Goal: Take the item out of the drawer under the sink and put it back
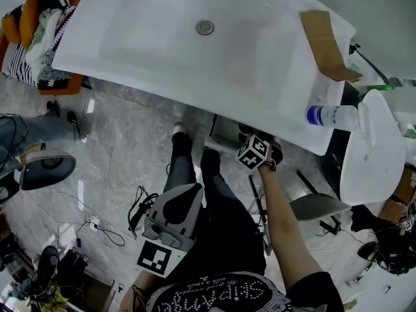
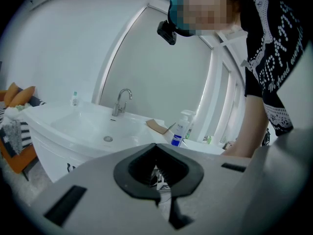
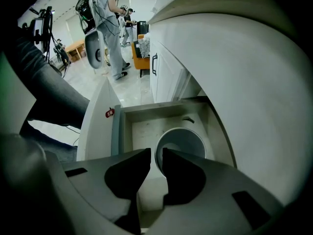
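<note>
The drawer (image 3: 142, 131) under the white sink (image 1: 162, 38) stands pulled out, its white front panel (image 3: 98, 126) to the left. A round white bowl (image 3: 183, 141) sits in it. In the right gripper view my right gripper (image 3: 156, 153) points steeply down over the drawer with its jaws apart, and the bowl's left rim lies just beyond the gap, unpinched. The head view shows only that gripper's marker cube (image 1: 253, 153) at the sink's edge. My left gripper (image 1: 185, 190) hangs by my thigh, shut and empty, aimed at the sink (image 2: 98, 126).
A soap bottle (image 1: 331, 116) and a brown cardboard piece (image 1: 325, 41) lie on the sink's right end. A white toilet (image 1: 370, 148) stands at the right. An orange chair with clothes (image 1: 39, 25) is far left, cables (image 1: 97, 223) trail on the floor, and a person (image 3: 107, 23) stands behind.
</note>
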The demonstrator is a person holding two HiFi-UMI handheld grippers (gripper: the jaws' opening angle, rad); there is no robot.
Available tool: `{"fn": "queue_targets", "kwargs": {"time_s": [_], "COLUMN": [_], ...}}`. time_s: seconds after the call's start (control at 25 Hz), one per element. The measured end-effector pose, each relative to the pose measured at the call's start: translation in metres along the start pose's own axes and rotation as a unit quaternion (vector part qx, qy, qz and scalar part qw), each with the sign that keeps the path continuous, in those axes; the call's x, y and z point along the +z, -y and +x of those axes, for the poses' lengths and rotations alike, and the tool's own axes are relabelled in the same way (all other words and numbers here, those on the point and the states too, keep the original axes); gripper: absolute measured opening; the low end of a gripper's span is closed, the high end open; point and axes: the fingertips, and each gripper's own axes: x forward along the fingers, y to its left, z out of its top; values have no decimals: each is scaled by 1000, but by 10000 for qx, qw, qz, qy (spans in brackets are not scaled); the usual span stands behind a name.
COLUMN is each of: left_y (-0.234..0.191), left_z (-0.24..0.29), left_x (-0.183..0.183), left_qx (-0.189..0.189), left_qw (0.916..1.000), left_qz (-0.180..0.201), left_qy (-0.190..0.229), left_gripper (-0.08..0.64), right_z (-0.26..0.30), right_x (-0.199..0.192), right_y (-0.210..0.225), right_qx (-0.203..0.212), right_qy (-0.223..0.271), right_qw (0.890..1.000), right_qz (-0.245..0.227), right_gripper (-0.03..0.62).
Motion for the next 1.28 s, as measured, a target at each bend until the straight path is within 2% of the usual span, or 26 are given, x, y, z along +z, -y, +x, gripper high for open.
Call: {"fn": "queue_targets", "kwargs": {"time_s": [0.8, 1.08, 1.28], "left_y": [13, 20, 19], "left_z": [2, 6, 9], "left_x": [6, 11, 15], "left_qx": [-128, -223, -224], "left_qw": [9995, 9991, 9989], "left_qz": [194, 295, 325], "left_qy": [201, 230, 255], "left_gripper": [0, 0, 0], "right_z": [-25, -43, -55], "right_x": [0, 4, 7], "right_y": [2, 8, 15], "right_qx": [-279, -512, -618], "right_qy": [352, 773, 1014], "right_qw": [9988, 9936, 9874], "right_qz": [184, 642, 1046], "right_gripper": [74, 23, 18]}}
